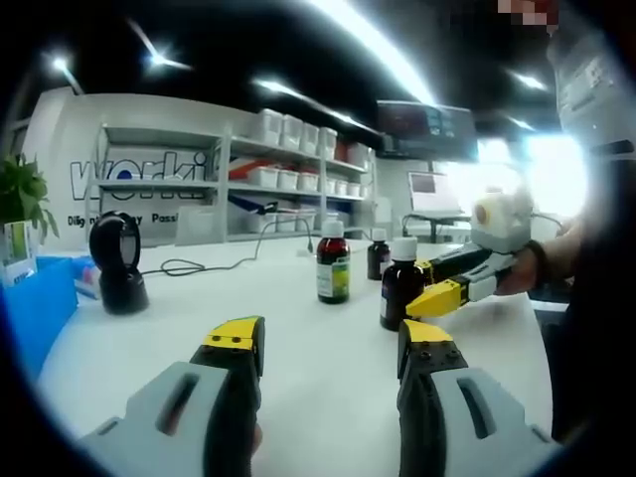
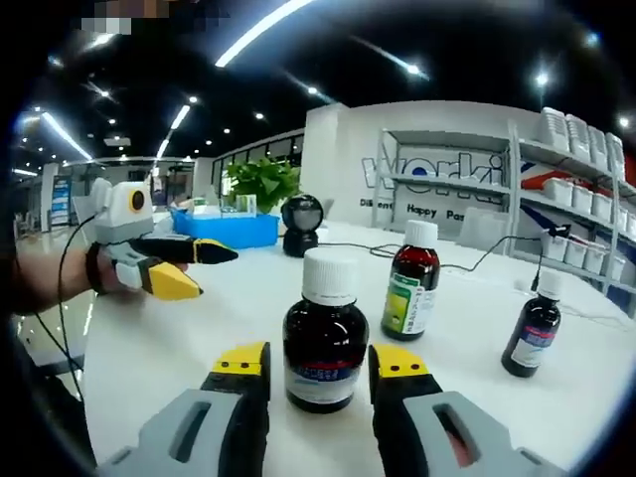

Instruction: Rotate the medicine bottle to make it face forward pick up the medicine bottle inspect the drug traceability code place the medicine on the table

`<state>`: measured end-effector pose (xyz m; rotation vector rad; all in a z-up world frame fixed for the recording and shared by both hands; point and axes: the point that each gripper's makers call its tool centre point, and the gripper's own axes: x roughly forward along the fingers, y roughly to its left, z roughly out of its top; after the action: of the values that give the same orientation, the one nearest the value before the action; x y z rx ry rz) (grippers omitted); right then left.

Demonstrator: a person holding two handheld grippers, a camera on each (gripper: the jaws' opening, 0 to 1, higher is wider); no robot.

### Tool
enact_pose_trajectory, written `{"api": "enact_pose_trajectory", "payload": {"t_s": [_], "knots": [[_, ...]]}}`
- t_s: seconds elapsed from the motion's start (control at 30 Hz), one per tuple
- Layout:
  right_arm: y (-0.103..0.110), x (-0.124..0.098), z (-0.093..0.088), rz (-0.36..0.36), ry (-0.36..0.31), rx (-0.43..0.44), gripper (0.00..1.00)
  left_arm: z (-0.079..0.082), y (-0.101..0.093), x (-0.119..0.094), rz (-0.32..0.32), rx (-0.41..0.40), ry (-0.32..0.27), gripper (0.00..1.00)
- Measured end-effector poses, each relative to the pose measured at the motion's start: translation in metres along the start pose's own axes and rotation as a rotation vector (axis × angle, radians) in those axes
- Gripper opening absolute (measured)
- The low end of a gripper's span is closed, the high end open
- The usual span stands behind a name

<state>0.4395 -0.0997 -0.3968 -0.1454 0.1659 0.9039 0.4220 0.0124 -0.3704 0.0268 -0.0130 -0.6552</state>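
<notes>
Right gripper [image 2: 318, 373] spread wide around the dark glass, white-capped medicine bottle [image 2: 325, 333]; left gripper [image 1: 331, 350] wide, holding nothing.

Bottle label [image 2: 320, 376] text blurred; traceability code unreadable.

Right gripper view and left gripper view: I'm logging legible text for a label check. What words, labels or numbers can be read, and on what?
"worki", cut off by the shelf: large letters on the white wall.
"Happy", with partial words either side: small line beneath those letters.
Nearest medicine bottle, blue label: print too blurred to read.
Green-labelled bottle: unreadable.
Small bottle: unreadable.
Wall screen: too blurred.
</notes>
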Motion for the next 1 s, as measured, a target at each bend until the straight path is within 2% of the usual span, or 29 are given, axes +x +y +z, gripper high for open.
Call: {"api": "enact_pose_trajectory", "payload": {"t_s": [0.03, 0.07, 0.13, 0.2, 0.37, 0.5, 0.73, 0.8, 1.0], "knots": [[0.0, 0.0, 0.0, 0.021, 0.0, 0.022, 0.55, 0.0, 0.0, 0.0, 0.0, 0.0, 0.0, 0.45], [0.0, -0.002, 0.0, 0.045, 0.002, 0.024, 0.55, 0.0, 0.0, 0.0, 0.0, 0.0, 0.0, 0.45], [-0.006, -0.003, -0.001, 0.066, 0.013, -0.008, 0.5, 0.0, 0.0, 0.0, -0.001, 0.0, 0.0, 0.45], [-0.01, -0.003, 0.001, 0.111, 0.013, -0.044, 0.49, 0.0, 0.0, 0.0, -0.002, 0.0, -0.001, 0.45], [-0.015, -0.002, 0.01, 0.27, -0.017, -0.061, 0.48, 0.0, 0.0, 0.0, 0.001, 0.001, -0.001, 0.45], [-0.005, -0.003, 0.013, 0.42, -0.031, -0.09, 0.45, 0.0, 0.001, 0.0, 0.004, 0.001, 0.0, 0.45], [-0.007, 0.0, 0.011, 0.488, -0.045, -0.094, 0.38, -0.001, 0.001, 0.0, 0.005, -0.001, 0.003, 0.45], [-0.008, -0.001, 0.01, 0.502, -0.045, -0.081, 0.31, -0.001, 0.002, 0.0, 0.005, -0.001, 0.004, 0.45], [-0.009, -0.001, 0.011, 0.472, -0.059, -0.064, 0.28, -0.001, 0.002, 0.0, 0.006, -0.003, 0.005, 0.45]]}}
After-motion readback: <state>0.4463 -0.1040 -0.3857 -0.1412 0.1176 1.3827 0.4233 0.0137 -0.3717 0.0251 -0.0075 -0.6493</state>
